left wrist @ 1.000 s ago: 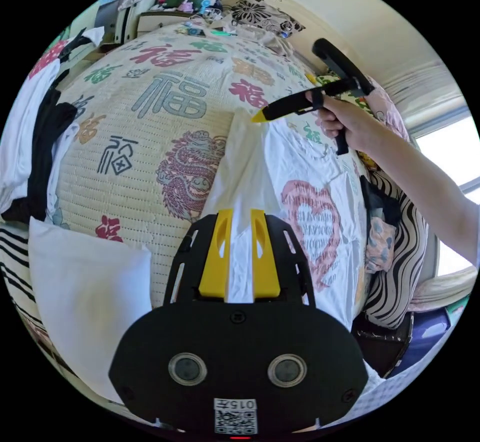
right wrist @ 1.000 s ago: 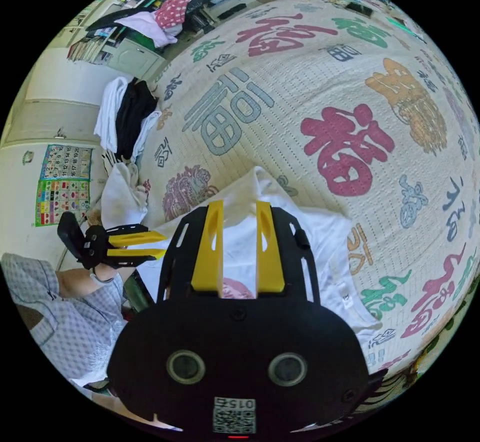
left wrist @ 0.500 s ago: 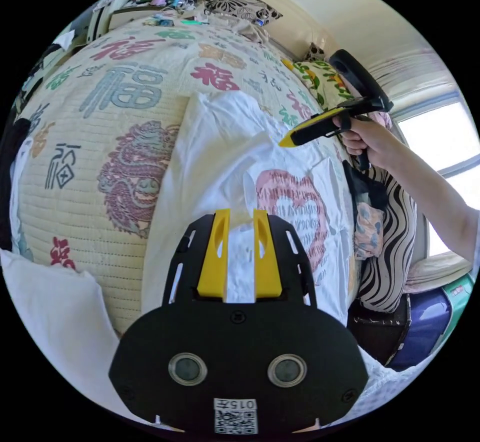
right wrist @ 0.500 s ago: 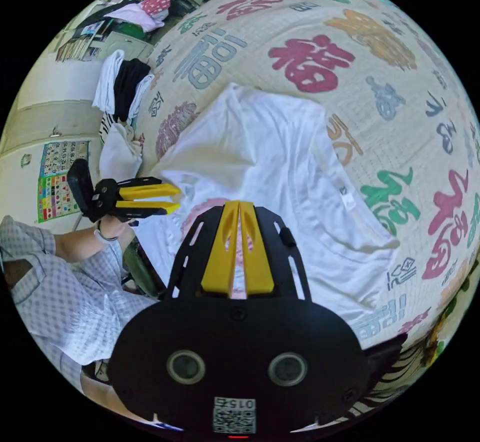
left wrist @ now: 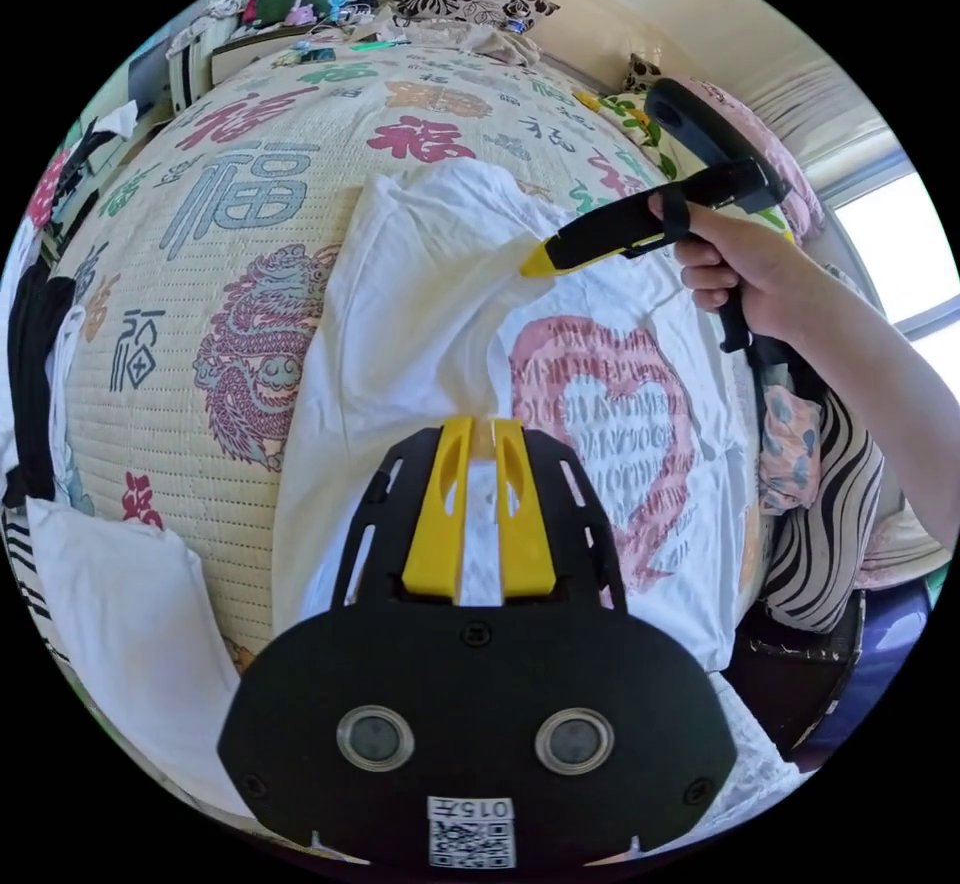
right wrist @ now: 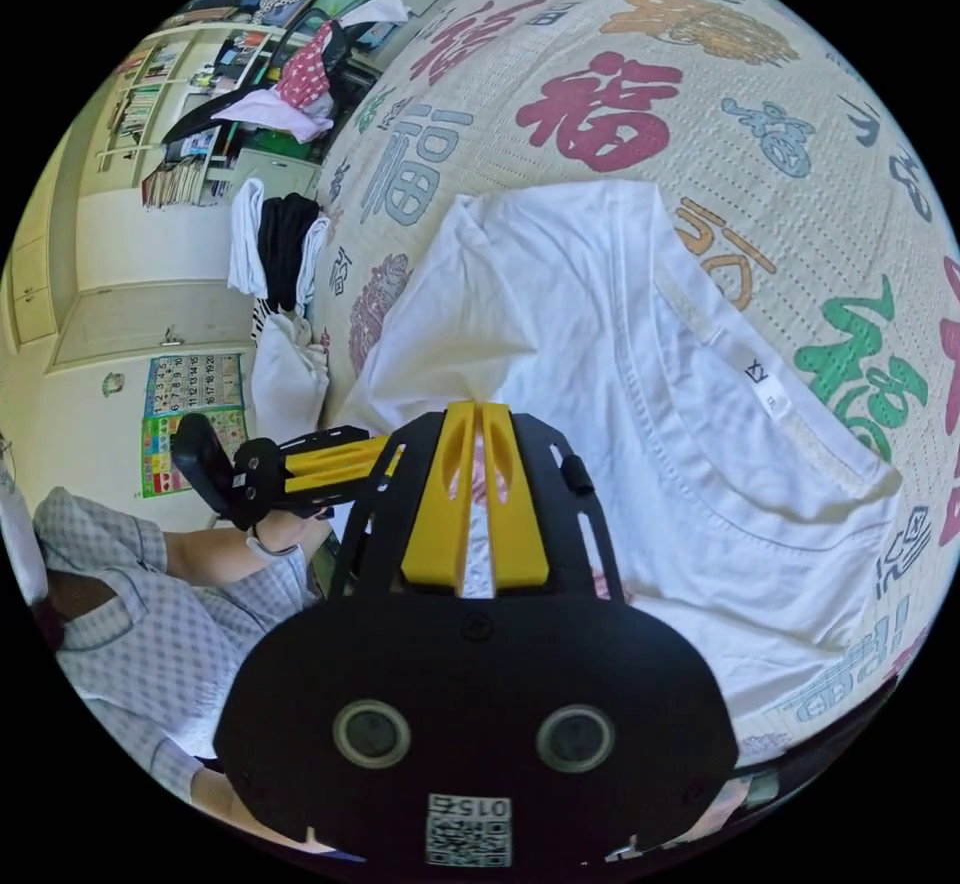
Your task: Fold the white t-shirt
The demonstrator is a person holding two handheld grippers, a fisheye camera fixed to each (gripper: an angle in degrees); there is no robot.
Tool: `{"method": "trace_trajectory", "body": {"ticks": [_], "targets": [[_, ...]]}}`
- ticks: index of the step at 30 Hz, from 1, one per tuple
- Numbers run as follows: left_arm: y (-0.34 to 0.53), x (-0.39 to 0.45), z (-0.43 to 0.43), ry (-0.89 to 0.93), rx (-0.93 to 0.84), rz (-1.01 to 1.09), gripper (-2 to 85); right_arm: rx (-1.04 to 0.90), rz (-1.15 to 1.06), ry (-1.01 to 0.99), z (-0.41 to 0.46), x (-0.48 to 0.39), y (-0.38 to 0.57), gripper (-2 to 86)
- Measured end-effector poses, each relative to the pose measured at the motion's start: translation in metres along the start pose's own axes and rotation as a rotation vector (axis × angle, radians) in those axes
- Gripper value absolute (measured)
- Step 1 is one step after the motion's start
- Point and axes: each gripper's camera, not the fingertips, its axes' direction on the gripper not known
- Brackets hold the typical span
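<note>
Your right gripper (right wrist: 478, 416) has its yellow jaws pinched together on a fold of the white t-shirt (right wrist: 600, 344), which lies spread on the patterned mat (right wrist: 620, 114). Your left gripper (right wrist: 330, 459) sits at 9 o'clock, jaws nearly together, near the shirt edge.

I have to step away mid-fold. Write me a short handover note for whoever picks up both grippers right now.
Left gripper: shut on a pinch of the white t-shirt with the pink heart print.
Right gripper: shut on the same fold edge, farther along.
T-shirt: lies on the cream bed mat with coloured characters; one side is folded over, partly covering the heart.
Done: first lengthwise fold seems laid.
Left: probably release, fold the other side, then fold crosswise.
</note>
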Motion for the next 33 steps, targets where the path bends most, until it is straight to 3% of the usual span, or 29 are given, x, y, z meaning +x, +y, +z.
{"method": "trace_trajectory", "body": {"ticks": [8,11,14,20,26,30,33], "targets": [[-0.002,-0.005,-0.006,0.145,-0.022,0.063,1.7,-0.121,0.057,-0.012,-0.031,0.011,0.017,0.5],[-0.004,-0.006,0.009,0.133,-0.115,0.079,6.1,-0.213,0.083,0.060,-0.024,0.015,0.015,5.0],[-0.002,-0.011,0.000,0.169,-0.096,0.076,6.9,-0.281,0.095,0.085,-0.027,0.016,0.018,8.2],[-0.010,-0.026,-0.016,0.213,0.049,0.008,6.3,-0.176,0.066,0.097,-0.051,-0.003,0.022,9.1],[-0.019,-0.059,-0.010,0.160,0.077,-0.157,6.1,-0.117,-0.160,0.165,-0.032,-0.064,-0.022,9.7],[-0.019,-0.066,-0.009,0.080,0.077,-0.164,5.4,-0.185,-0.162,0.302,-0.010,-0.078,-0.049,0.8],[-0.016,-0.074,-0.005,0.088,0.077,-0.175,4.2,-0.180,-0.178,0.328,-0.008,-0.089,-0.053,-0.5]]}}
